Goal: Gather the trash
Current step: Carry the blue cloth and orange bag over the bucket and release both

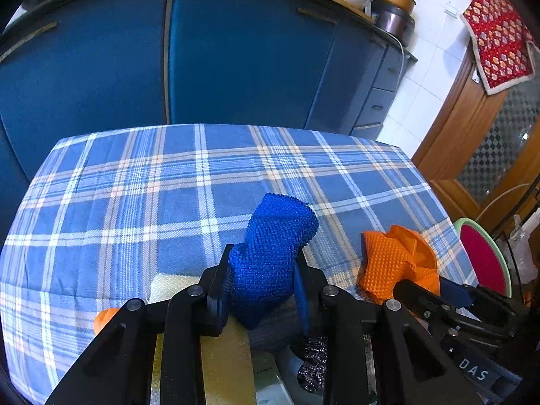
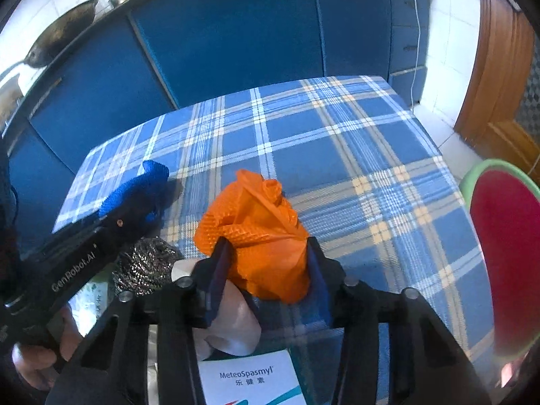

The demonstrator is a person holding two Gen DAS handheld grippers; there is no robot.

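My left gripper (image 1: 261, 281) is shut on a crumpled blue textured glove (image 1: 275, 253) and holds it above the plaid-covered table (image 1: 135, 202). My right gripper (image 2: 268, 270) is shut on a crumpled orange textured glove (image 2: 260, 233), also held above the table. The orange glove and right gripper show at the right of the left wrist view (image 1: 395, 263). The blue glove and left gripper show at the left of the right wrist view (image 2: 135, 192). A steel wool scrubber (image 2: 145, 263), a white crumpled wrapper (image 2: 236, 324) and a MeteoSpasmyl box (image 2: 246, 381) lie below the grippers.
A red bin with a green rim (image 2: 506, 256) stands right of the table. Blue cabinets (image 1: 236, 54) run behind the table. A wooden door (image 1: 489, 141) is at the far right. A yellow sponge (image 1: 222, 354) and an orange scrap (image 1: 104, 317) lie under the left gripper.
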